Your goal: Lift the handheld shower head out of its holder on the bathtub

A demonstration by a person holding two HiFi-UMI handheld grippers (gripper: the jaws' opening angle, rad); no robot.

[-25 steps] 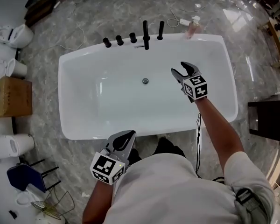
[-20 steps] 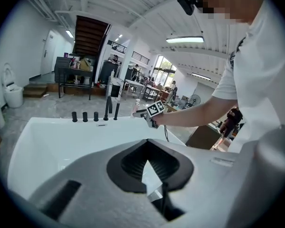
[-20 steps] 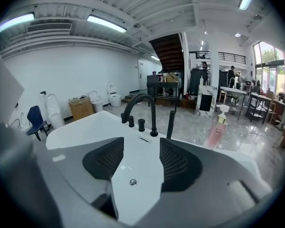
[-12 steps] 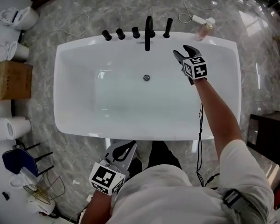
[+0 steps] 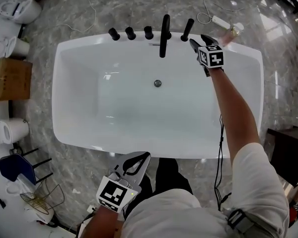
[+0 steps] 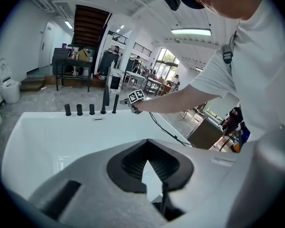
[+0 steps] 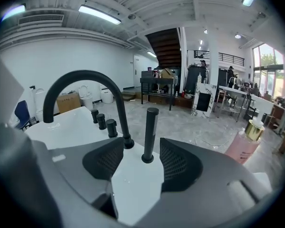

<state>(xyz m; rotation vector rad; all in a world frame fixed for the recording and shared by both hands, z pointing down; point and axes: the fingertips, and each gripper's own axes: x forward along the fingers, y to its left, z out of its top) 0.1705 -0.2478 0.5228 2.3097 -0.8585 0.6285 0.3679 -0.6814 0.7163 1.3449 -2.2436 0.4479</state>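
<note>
Black shower head [image 7: 149, 134] stands just right of the spout [image 7: 80, 80]; our right gripper [image 5: 197, 39] (jaws spread, empty) may clip that spout if we aim leftward. Left gripper [image 5: 143, 156] is clenched, empty.

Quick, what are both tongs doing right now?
Left tongs: closed, empty.
Right tongs: open, empty, lined up on the shower head.
</note>
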